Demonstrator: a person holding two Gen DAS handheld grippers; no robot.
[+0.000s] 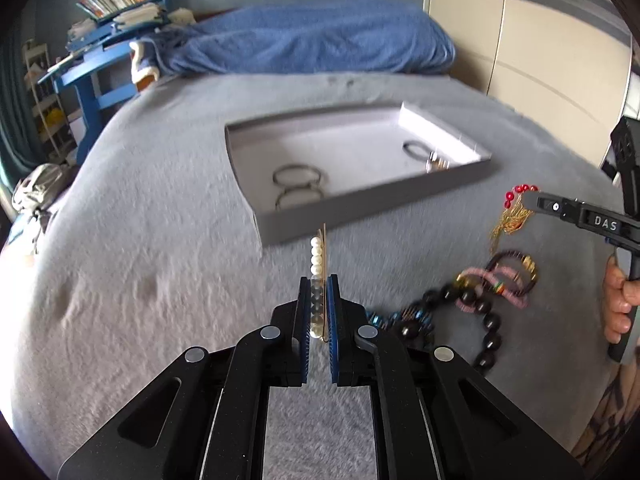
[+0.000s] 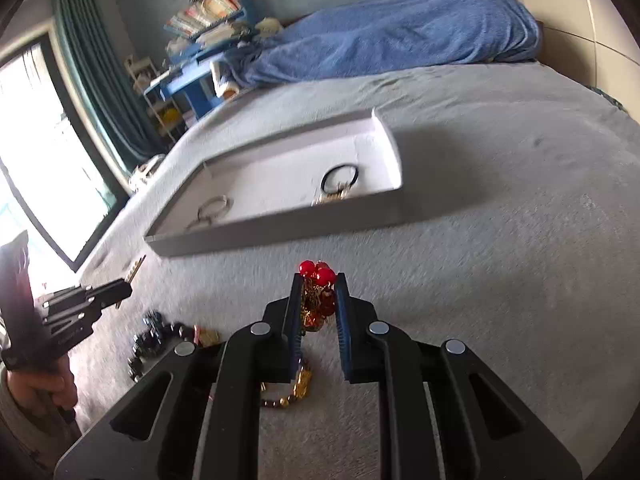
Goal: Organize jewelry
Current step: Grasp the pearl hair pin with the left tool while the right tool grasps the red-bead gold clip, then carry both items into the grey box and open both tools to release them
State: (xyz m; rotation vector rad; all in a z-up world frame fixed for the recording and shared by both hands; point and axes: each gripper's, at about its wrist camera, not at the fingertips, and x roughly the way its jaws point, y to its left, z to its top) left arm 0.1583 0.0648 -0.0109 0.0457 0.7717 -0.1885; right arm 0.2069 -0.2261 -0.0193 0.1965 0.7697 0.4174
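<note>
On the grey fleecy bed cover (image 1: pixel 168 216), a shallow rectangular grey cardboard tray (image 1: pixel 360 216) with a white inside serves as landmark. Two thin metal rings (image 1: pixel 298 186) lie overlapping at its left end, and a thin dark ring (image 2: pixel 340 179) with a small gold piece lies at its right end; blur hides the details of the gold piece.

Just before the tray's near wall, the left tongs (image 1: pixel 319 292) pinch a straight gold-coloured hairpin lined with round white pearls (image 1: pixel 317 258), held on end above the cover. Its lower pearls look grey between the ribbed blue pads.

To the right of the tray's near corner, the right tongs (image 2: pixel 318 294) are closed on a cluster of glossy red beads and gold chain (image 2: pixel 318 274); the cluster's lower part is hidden between the pads. The letters "DAS" are readable on that tool's side in the left wrist view.

Nearer than the tray, a heap lies on the cover: a string of large round dark beads (image 1: pixel 476 308), a pink ribbed bracelet (image 1: pixel 508 288) and a dark bracelet with gold parts (image 2: pixel 294 394), partly cut off by the black linkages.
</note>
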